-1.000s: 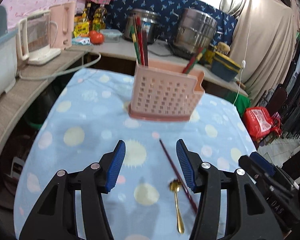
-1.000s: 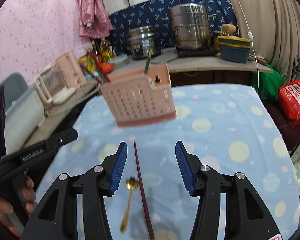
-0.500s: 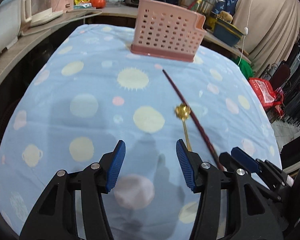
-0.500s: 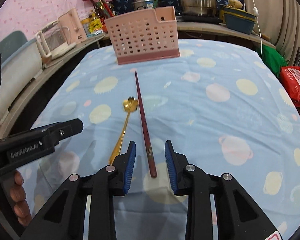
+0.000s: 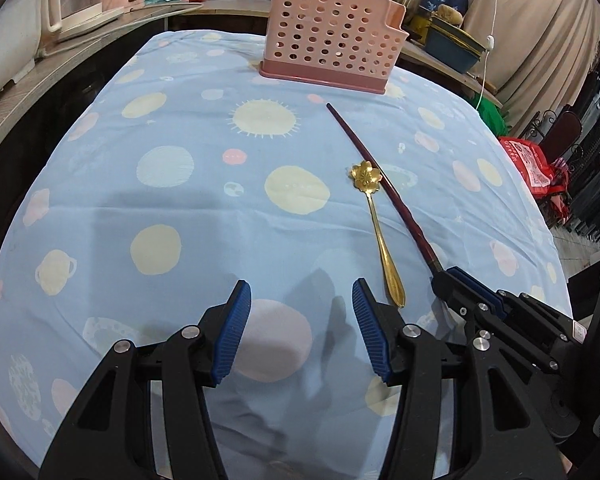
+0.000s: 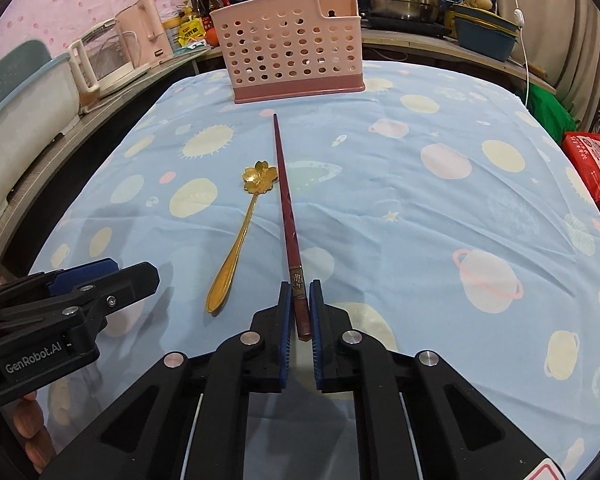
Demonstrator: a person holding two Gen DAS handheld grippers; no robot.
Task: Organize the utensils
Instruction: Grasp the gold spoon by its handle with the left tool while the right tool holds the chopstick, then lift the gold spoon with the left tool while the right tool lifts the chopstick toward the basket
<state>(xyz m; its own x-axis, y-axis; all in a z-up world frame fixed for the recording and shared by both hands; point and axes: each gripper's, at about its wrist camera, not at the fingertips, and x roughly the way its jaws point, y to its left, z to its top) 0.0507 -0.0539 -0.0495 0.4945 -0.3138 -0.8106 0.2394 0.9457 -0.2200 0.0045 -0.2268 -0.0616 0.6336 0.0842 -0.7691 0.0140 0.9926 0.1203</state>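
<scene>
Jaws on chopstick [image 6: 290, 236] end — right gripper [image 6: 299, 312].

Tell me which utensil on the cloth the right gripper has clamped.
The dark red chopstick; the right gripper pinches its near end. The gold flower spoon lies free beside it.

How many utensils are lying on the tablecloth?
2: a dark red chopstick, its near end between the right gripper's pads, and a gold spoon just left of it. The basket may hide more.
</scene>
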